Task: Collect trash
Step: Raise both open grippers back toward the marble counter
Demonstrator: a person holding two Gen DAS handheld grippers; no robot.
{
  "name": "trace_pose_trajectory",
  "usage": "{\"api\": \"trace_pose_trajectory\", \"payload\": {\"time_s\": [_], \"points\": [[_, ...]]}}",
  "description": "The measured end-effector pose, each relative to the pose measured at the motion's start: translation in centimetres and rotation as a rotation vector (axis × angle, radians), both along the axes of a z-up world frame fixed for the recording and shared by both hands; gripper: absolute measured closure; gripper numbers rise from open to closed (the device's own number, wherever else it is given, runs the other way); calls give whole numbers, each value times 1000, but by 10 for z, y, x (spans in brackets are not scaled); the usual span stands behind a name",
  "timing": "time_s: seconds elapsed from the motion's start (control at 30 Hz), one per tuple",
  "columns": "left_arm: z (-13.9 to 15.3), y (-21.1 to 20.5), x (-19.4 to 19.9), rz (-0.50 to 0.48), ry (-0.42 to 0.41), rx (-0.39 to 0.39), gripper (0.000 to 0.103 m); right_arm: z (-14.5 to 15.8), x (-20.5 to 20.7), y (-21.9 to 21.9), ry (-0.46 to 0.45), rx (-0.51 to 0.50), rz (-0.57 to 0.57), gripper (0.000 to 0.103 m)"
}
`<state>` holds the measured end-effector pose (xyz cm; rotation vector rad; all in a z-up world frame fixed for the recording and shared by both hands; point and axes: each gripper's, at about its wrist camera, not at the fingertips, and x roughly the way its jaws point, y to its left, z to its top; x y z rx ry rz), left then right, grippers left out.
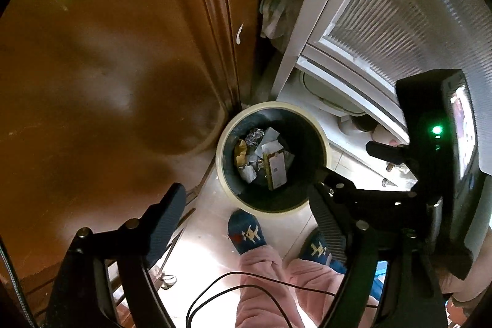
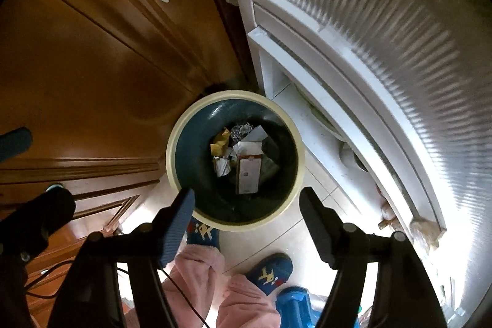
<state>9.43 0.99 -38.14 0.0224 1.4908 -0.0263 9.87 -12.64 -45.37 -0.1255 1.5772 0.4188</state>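
I hold both grippers, left gripper (image 1: 246, 214) and right gripper (image 2: 246, 205), fingers wide and empty, over the round cream-rimmed dark bin (image 2: 184, 125) (crumpled paper and a small carton (image 2: 249, 175) inside).

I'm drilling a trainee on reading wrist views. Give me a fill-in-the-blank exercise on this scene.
1. Both grippers point down at a round ____ with a cream rim.
2. The jaws of the left gripper and the right gripper are ____, with nothing between them.
3. The white box lies ____ the bin.
4. The slippers are ____.

Missing words: bin; open; inside; blue
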Motion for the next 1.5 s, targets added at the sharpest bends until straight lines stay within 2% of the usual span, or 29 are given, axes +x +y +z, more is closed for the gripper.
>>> {"api": "trace_pose_trajectory", "payload": {"time_s": [0.2,0.37,0.53,0.77,1.0,1.2,1.37,1.5], "points": [[22,-5,-8,6,-9,-8,19,26,-5,-12,-5,15,-43,32],[56,-15,-23,1,-21,-19,16,63,-17,-21,-17,15,-36,32],[108,-25,-46,-3,-47,-52,11,116,-37,-38,-50,34,-15,32],[198,-36,-78,9,-122,-106,5,209,-70,-61,-113,87,59,32],[288,-52,-90,-20,-274,-122,2,303,-79,-81,-282,141,148,32],[358,-66,-88,-32,-425,-104,1,369,-76,-99,-437,190,134,32],[398,-70,-73,-16,-477,-109,1,416,-61,-113,-540,209,111,32],[419,-74,-52,-23,-514,-76,1,439,-43,-117,-608,199,90,32]]}}
